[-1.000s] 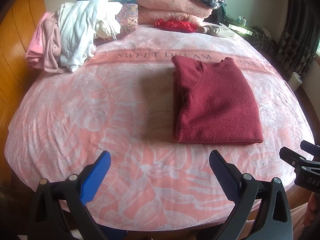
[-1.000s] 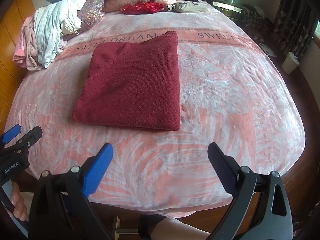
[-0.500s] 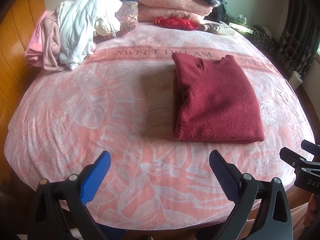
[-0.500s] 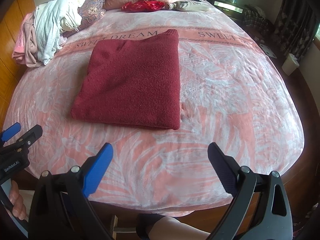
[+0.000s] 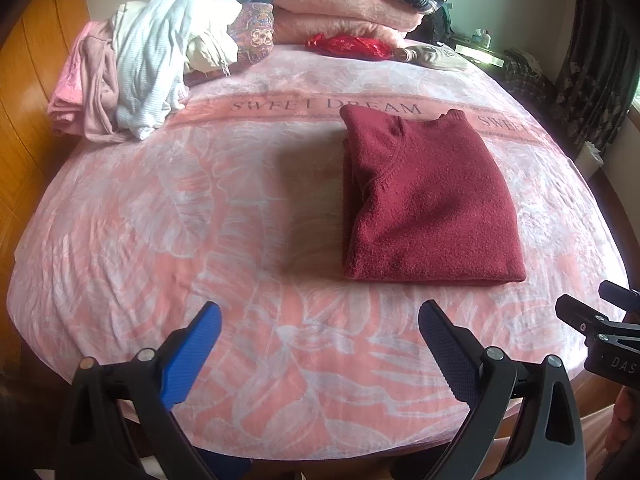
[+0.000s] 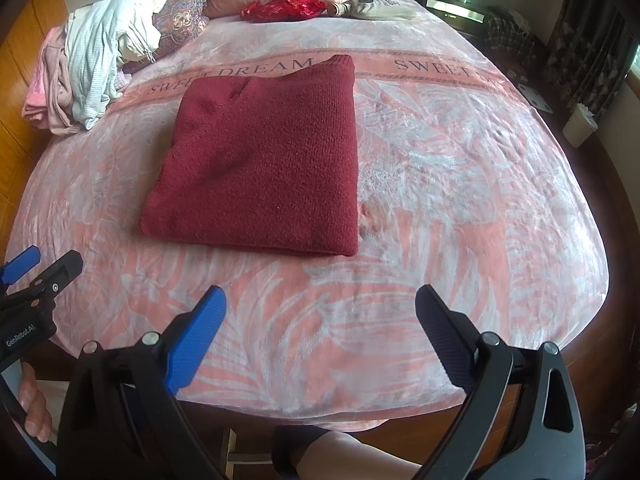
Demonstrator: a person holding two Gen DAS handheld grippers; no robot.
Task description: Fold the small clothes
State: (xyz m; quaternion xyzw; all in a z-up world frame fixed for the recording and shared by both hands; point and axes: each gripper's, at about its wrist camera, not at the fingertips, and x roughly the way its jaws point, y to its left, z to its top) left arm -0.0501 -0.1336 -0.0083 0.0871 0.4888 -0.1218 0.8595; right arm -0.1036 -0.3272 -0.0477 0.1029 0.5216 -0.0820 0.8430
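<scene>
Step in hand: since the maroon sweater (image 5: 428, 200) is already lying as a squared, folded packet, the fold on this piece is looking finished and both grippers are hanging back between garments.
Sweater place: lying flat on the pink blanket (image 5: 200, 240) of the bed, mid-bed toward the right edge in the left wrist view, its far end touching the "SWEET DREAM" band; neckline showing on the left side of the packet.
Left gripper (image 5: 318, 344): hovering over the near edge of the bed, jaws spread wide, holding nothing, well apart from the sweater.
Right gripper (image 6: 320, 328): likewise hovering at the near edge, jaws wide apart, gripping nothing.
Next move: judging by the task, it is calling for either shifting the packet aside or reaching to the unfolded clothes pile (image 5: 140, 80) at the far left corner for a fresh piece; the reach is long.
Change from earlier frames: almost nothing is changing; sweater staying put, both grippers staying open, views drifting only slightly.
</scene>
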